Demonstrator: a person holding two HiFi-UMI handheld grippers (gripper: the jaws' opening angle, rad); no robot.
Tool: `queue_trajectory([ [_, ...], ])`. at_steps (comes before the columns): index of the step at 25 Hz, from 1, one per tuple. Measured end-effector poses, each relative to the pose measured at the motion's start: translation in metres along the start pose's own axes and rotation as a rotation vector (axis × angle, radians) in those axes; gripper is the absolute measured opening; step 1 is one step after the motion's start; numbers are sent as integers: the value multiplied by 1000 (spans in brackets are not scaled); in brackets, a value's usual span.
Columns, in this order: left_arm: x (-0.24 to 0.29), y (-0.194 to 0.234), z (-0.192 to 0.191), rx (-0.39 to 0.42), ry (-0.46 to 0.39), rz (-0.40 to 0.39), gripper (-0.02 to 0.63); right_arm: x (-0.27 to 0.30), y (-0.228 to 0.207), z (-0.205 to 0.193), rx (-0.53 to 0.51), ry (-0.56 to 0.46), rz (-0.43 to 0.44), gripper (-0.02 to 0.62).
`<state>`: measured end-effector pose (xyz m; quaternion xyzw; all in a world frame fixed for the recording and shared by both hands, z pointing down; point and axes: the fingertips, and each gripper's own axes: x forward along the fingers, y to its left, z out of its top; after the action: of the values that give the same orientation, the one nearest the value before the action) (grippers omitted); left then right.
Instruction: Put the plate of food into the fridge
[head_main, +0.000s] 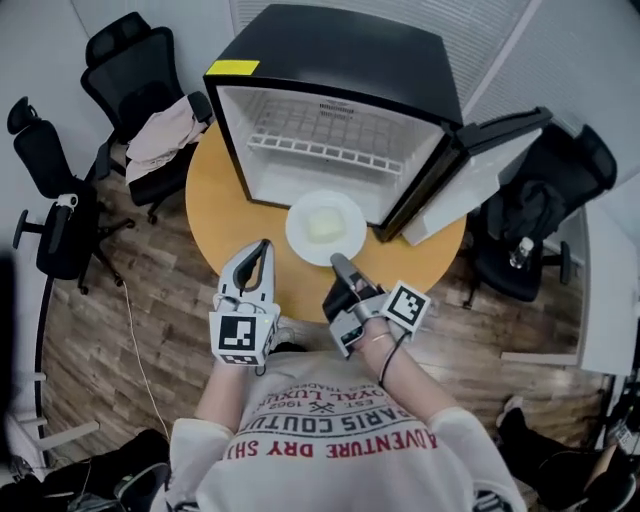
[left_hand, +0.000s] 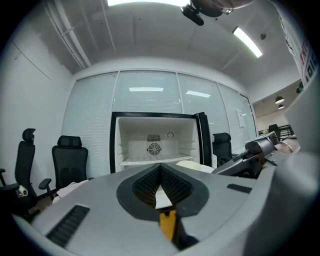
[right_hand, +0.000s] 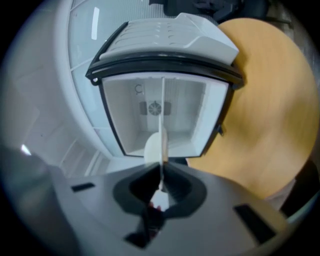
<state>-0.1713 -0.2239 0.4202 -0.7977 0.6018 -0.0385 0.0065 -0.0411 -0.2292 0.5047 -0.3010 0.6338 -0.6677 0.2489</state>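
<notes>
The plate sits on the round wooden table, just in front of the open fridge, with a pale mound of food at its middle. The right gripper reaches the plate's near rim from the person's side. In the right gripper view its jaws are clamped on that rim, and the plate shows edge-on as a thin white line running up between them. The left gripper hovers over the table just left of the plate, apart from it. Its own view shows the jaws pressed together with nothing between them.

What the food is cannot be made out (a soft, whitish heap is all the head view gives). In the right gripper view the plate is blurred and turned on edge, so the food does not show there. The left gripper view catches only a cream sliver of the plate past the gripper's grey body, with the right gripper beside it. The fridge door swings out to the right and covers part of a black chair behind it. Inside the fridge, a wire shelf crosses the white interior.
</notes>
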Motion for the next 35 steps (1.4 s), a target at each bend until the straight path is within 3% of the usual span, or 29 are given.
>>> queue_trajectory([
  [8, 43, 49, 2, 16, -9, -160, 34, 52, 15, 4, 4, -167, 18, 38],
  [16, 62, 62, -3, 8, 3, -221, 34, 77, 29, 5, -5, -225, 9, 40],
  [35, 140, 74, 2, -13, 18, -227, 34, 134, 35, 82, 0, -277, -26, 44],
])
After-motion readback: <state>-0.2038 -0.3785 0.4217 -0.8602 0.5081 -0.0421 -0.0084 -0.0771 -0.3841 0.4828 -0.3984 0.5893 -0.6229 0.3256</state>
